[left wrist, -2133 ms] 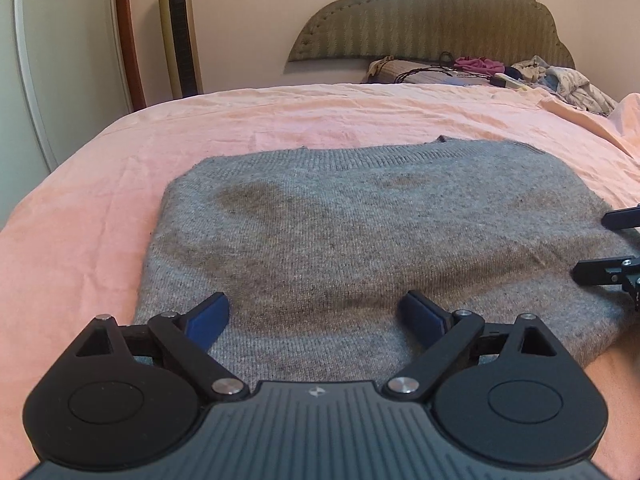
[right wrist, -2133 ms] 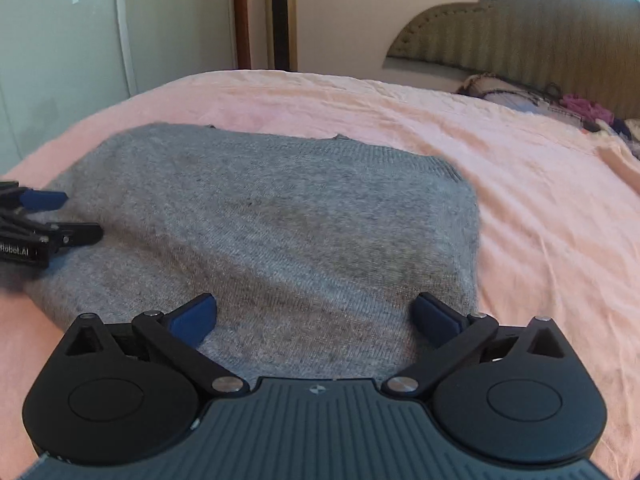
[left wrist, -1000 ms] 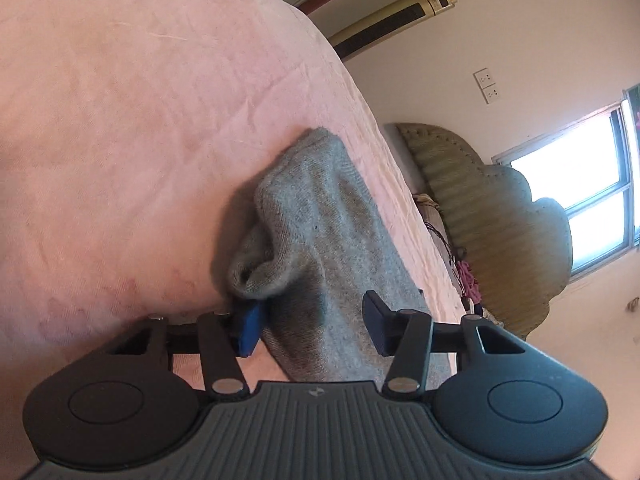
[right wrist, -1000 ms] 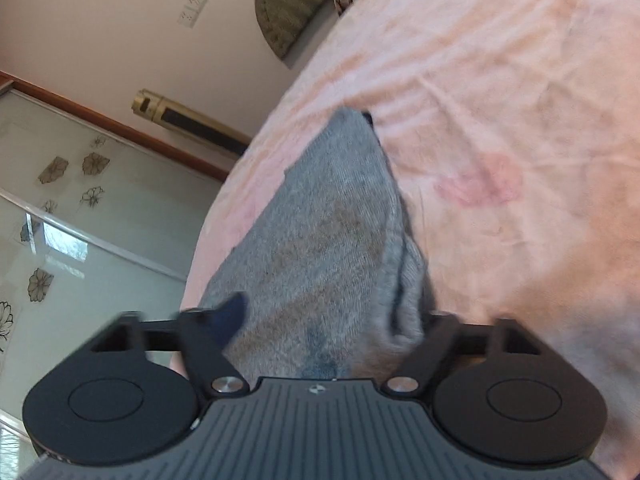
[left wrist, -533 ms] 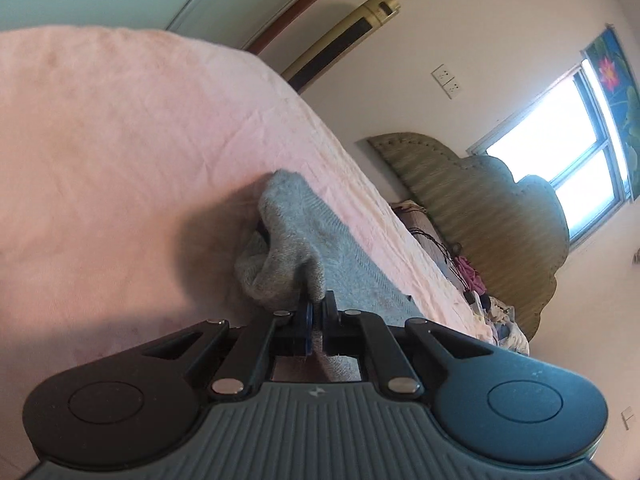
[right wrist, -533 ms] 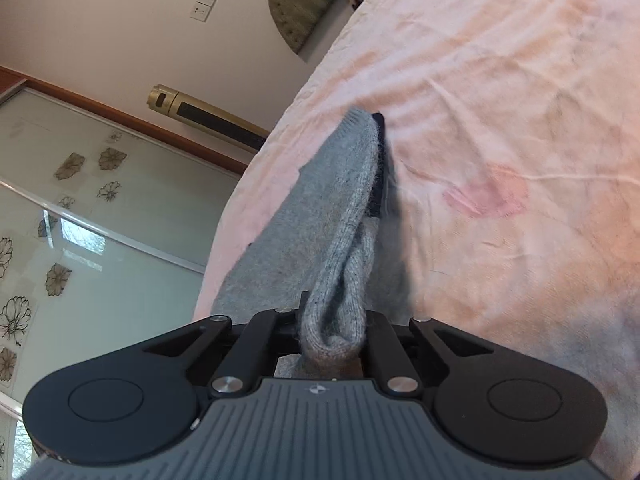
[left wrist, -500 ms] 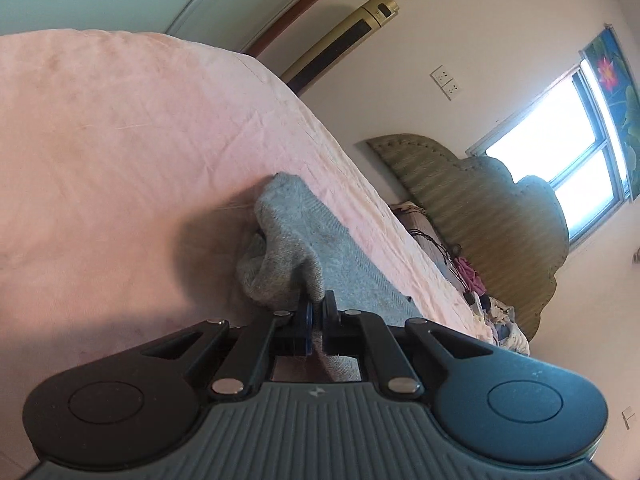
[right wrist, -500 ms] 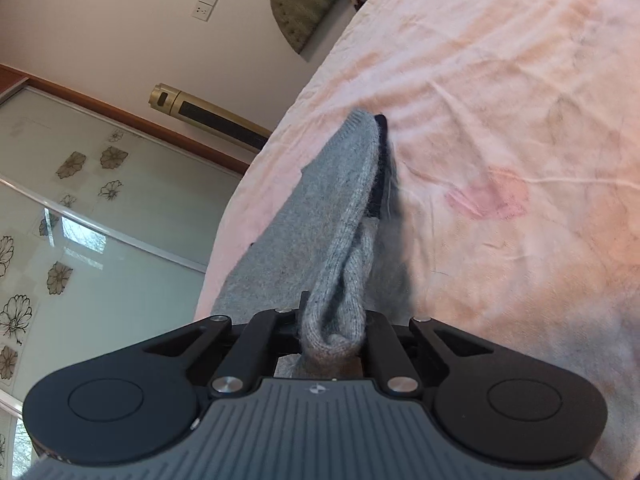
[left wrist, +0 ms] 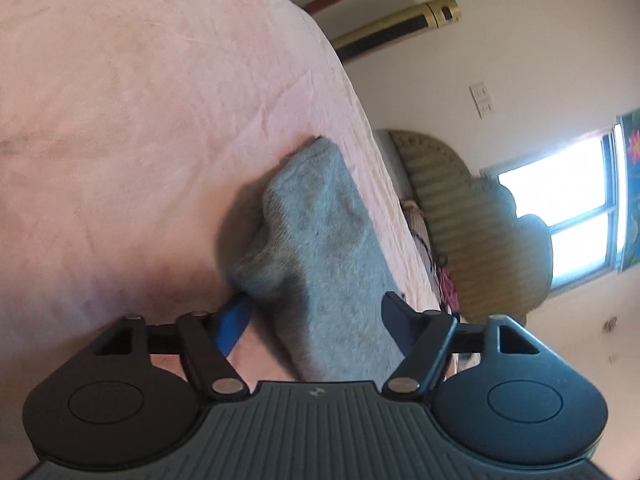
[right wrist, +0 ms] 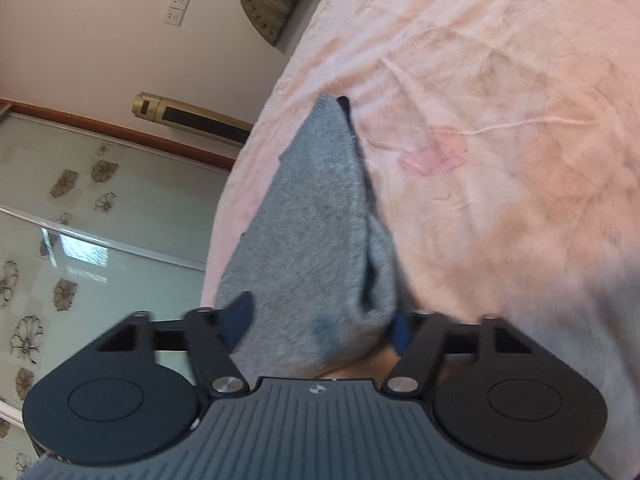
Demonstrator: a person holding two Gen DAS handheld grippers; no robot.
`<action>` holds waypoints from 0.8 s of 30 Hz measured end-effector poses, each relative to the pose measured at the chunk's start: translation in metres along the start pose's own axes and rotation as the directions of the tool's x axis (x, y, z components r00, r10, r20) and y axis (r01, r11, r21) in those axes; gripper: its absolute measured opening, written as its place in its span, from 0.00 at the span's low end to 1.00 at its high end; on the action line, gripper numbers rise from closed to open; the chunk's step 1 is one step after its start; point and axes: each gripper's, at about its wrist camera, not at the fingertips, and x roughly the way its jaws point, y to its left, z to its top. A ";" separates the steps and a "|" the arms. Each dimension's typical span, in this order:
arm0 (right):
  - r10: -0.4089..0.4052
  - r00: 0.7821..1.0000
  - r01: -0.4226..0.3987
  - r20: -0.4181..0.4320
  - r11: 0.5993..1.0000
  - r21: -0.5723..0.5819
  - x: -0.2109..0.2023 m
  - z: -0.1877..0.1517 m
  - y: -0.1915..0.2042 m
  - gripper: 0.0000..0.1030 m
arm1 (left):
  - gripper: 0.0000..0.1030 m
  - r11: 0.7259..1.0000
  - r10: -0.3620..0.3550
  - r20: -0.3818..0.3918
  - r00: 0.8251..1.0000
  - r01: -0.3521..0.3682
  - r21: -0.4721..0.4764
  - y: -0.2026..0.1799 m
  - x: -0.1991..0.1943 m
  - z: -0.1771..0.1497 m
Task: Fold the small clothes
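1. My left claw (left wrist: 316,316) is opening, its blue pads well apart. The grey sweater (left wrist: 320,248) runs up between them; its bunched corner is just beside the left pad (left wrist: 234,322), and I cannot tell whether it touches. The right pad is clear of the knit, so I have no grip on it.
2. My right claw (right wrist: 320,320) is opening too, its jaws wide. The sweater (right wrist: 316,232) fills the gap between them, and its folded edge lies against the right pad (right wrist: 400,330) (blur hides whether it really touches). The left pad stands over the knit and nothing is pinched.
3. The sweater lies on the pink bed sheet (left wrist: 132,128), a long folded strip stretching away from both claws. A dark lining shows along its fold in the right view.
4. There are no containers here; the bed alone bears the sweater.
5. Only the left view shows the window (left wrist: 568,208), the padded headboard (left wrist: 472,232) face on, and a heap of clothes and cords at the bed's head.
6. Only the right view shows the glass door (right wrist: 72,240) with its flower pattern, and a pink stain (right wrist: 432,156) on the sheet beside the sweater.
7. Both views show the gold tower fan (left wrist: 400,26) and wall sockets (right wrist: 176,8).
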 end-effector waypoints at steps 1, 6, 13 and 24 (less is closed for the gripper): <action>-0.021 1.000 0.021 0.002 1.000 -0.018 0.004 -0.002 0.005 0.84 | 0.74 1.000 0.008 0.032 0.999 -0.009 0.002 -0.003 0.005 -0.002; 0.010 0.995 -0.008 0.103 1.000 -0.016 0.035 0.005 0.015 0.88 | 0.68 0.986 0.096 0.180 0.979 -0.118 0.118 -0.027 0.031 -0.013; -0.009 0.993 0.003 0.119 0.999 0.048 0.066 0.008 -0.005 0.11 | 0.08 0.983 0.138 0.152 0.979 -0.154 0.099 -0.022 0.033 -0.006; 0.084 0.994 -0.085 0.075 0.996 0.009 -0.001 -0.010 -0.002 0.11 | 0.08 0.984 0.038 0.055 0.998 -0.047 0.169 -0.016 -0.039 -0.013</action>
